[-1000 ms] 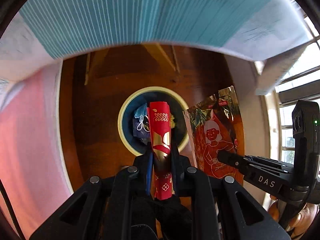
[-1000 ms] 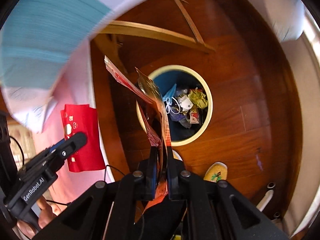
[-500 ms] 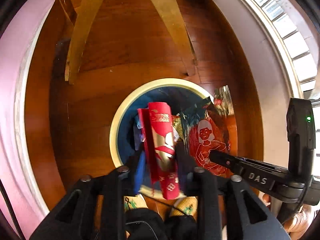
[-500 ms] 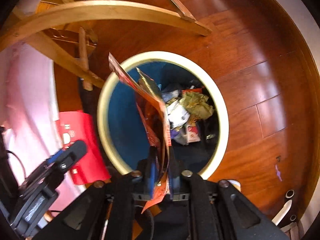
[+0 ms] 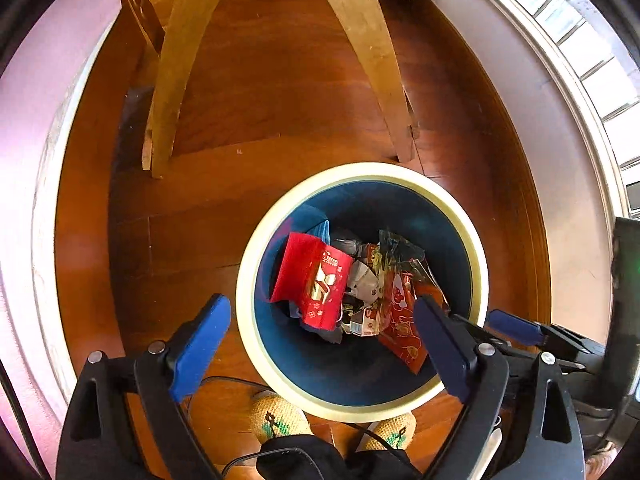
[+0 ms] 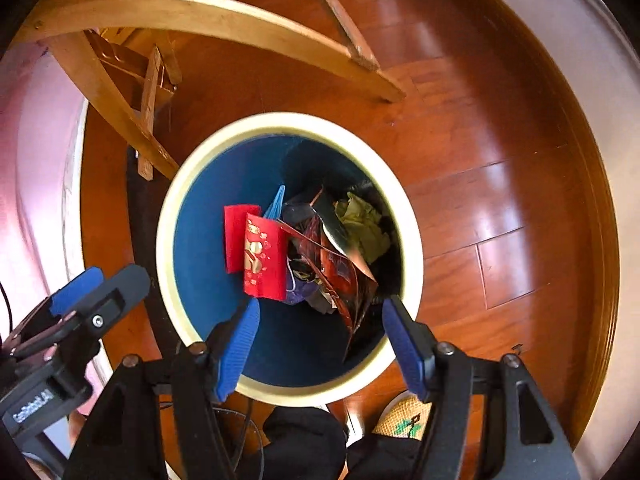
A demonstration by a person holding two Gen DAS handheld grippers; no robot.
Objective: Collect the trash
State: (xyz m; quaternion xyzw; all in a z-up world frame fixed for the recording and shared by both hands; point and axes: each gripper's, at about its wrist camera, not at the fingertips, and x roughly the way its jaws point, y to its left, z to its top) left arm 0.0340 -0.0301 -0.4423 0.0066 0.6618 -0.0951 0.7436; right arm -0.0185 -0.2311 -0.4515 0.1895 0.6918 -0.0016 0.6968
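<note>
A second ago each gripper held one piece of trash above the bin; now both pieces are inside it. The left gripper (image 5: 320,344) has its jaws wide and opening further, with nothing between them. The red envelope (image 5: 316,282) it carried lies in the bin (image 5: 362,410), straight below and ahead of its fingers, leaning on the blue inner wall. The right gripper (image 6: 320,344) is also opening, to a medium width, and its jaws are empty too. The shiny red snack wrapper (image 6: 340,276) it held is down in the bin just in front of its fingertips, standing on its edge among the other trash.

Both grippers are also lower and closer to the bin than before, and the bin now fills the middle of both views. For the task, I judge that these two pieces are finished, and both grippers are free to fetch more trash.

About writing: the red envelope has gold decoration, but I cannot read it. The wrapper shows a drawn figure. On the body of the left gripper, seen from the right wrist, there is a white label (image 6: 30,404) that seems to say "GenRobot.AI".
</note>
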